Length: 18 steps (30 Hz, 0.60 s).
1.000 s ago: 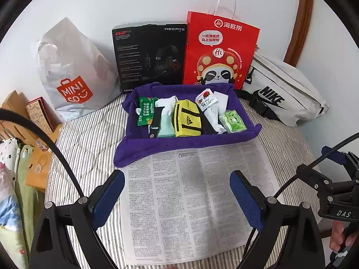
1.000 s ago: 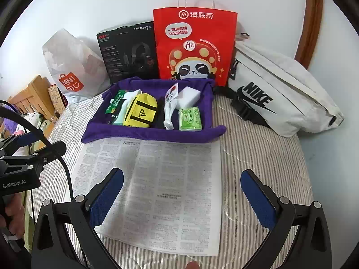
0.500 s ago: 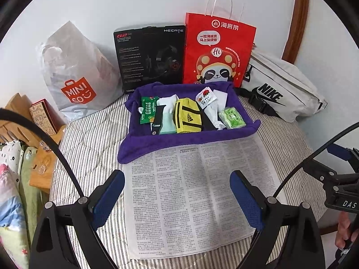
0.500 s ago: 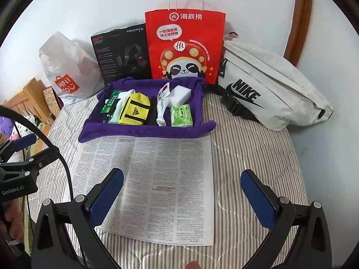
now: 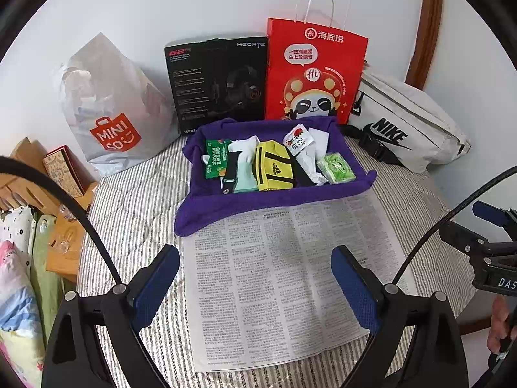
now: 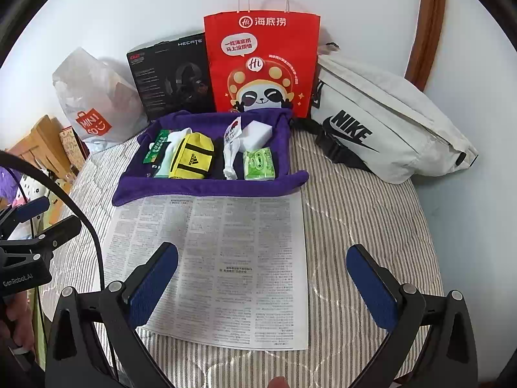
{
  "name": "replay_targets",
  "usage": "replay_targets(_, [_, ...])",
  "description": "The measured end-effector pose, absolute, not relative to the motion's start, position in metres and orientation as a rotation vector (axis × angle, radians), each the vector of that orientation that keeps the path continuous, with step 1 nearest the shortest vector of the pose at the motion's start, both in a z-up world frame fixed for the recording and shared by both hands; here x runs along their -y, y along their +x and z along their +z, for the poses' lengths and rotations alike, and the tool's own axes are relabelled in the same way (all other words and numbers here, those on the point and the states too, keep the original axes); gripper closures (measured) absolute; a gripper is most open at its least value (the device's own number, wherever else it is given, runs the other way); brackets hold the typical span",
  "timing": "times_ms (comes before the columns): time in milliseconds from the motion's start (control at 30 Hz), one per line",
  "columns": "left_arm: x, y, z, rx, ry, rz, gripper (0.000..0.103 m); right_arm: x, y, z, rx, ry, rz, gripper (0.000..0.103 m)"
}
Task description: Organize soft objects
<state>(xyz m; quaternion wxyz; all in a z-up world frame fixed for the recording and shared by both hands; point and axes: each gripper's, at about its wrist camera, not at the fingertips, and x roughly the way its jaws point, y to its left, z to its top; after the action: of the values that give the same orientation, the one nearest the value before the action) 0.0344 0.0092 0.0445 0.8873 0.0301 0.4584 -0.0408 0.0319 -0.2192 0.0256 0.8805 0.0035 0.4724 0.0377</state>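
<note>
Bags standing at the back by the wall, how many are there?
3. The grey Miniso bag is on the left, the red paper bag with the panda stands in the middle, and the white Nike bag lies on the right. The black box is no bag.

Fuzzy purple cloth tray [image 5: 278,200], matt printed newspaper [image 5: 281,278], striped quilted bed cover [image 6: 362,213], glossy red paper bag [image 6: 261,61], crinkled translucent plastic bag [image 5: 110,103], smooth white fabric waist bag [image 6: 387,123], wooden frame [image 6: 426,26]
</note>
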Motion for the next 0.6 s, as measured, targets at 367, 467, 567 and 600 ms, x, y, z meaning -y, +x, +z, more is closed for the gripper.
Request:
replay_targets(367, [-0.0128,0.0358,0.0467,-0.954,0.061,-0.075,0.008,0.2123,0.0296,0.0291,-0.970,-0.006,0.099,0.000])
replay_targets(467, [-0.0123,0.0354,0.0466,-0.954,0.060,-0.075,0.008,0.2140,0.0301,0.0291,-0.973,0.003,0.092,0.000])
replay_targets(567, [-0.0118,0.0352,0.0466,-0.954,0.059,-0.072,0.008,0.2123,0.0299,0.0296,-0.971,-0.002,0.093,0.000])
replay_targets(600, [-0.0119,0.0350,0.0466,-0.955,0.059,-0.072,0.008,0.2115,0.0295,0.0299,-0.970,-0.003,0.095,0.000])
